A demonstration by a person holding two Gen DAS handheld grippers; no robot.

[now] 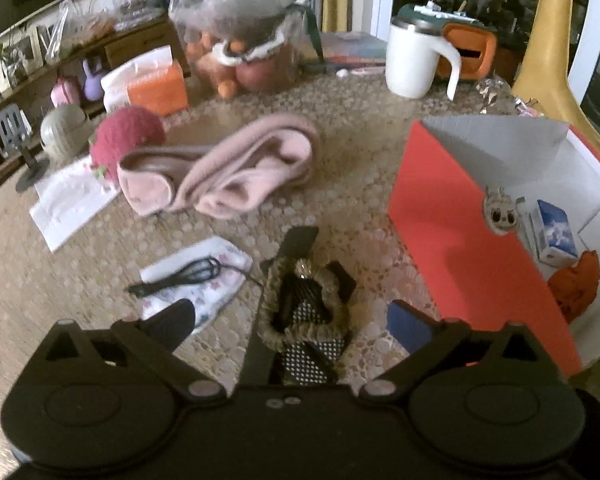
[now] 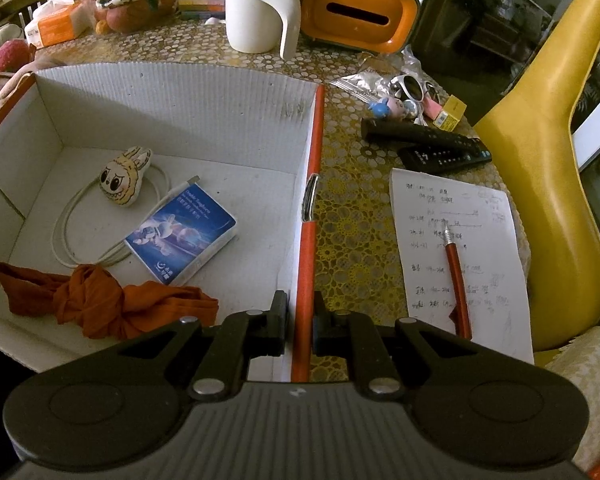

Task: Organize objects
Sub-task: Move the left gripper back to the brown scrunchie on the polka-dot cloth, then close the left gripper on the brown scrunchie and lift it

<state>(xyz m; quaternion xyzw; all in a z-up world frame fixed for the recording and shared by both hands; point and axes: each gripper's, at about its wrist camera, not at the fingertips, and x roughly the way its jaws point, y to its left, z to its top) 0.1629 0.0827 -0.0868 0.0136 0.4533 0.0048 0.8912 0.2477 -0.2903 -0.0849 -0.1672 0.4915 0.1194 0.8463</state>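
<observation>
We hold the left gripper (image 1: 292, 322) tilted steeply down over the table (image 1: 360, 128), its jaws spread wide with nothing pressed between the pads. Between and just beyond the two fingers lies a fuzzy olive-brown scrunchie (image 1: 332, 292), looped loosely on a black-and-white dotted fabric piece (image 1: 310, 354) that lies with dark strap-like parts we cannot make out clearly. The fingers (image 1: 176, 320) stand apart from it on both sides.

We keep the right gripper (image 2: 300, 328) angled down as well, its jaws closed on the thin orange rim of the cardboard box (image 2: 308, 240), one pad inside the wall and one outside. The box is orange outside and white inside, with a ribbed corrugated back wall. In it lie a small plush rabbit-eared charm (image 2: 125, 176) on a white cord (image 2: 66, 220), a glossy blue tissue pack (image 2: 180, 232) and a crumpled orange cloth (image 2: 100, 300).

On the lacy, honeycomb-patterned table to the left of the box we see a soft pink folded headband (image 1: 220, 168), a nubby red plush ball (image 1: 128, 136) and a small black whisk (image 1: 184, 276) on a floral pouch (image 1: 208, 280). To the right of the box lie a written sheet of paper (image 2: 460, 240) with a red pen (image 2: 458, 276) on it and two black remotes (image 2: 428, 140).
</observation>
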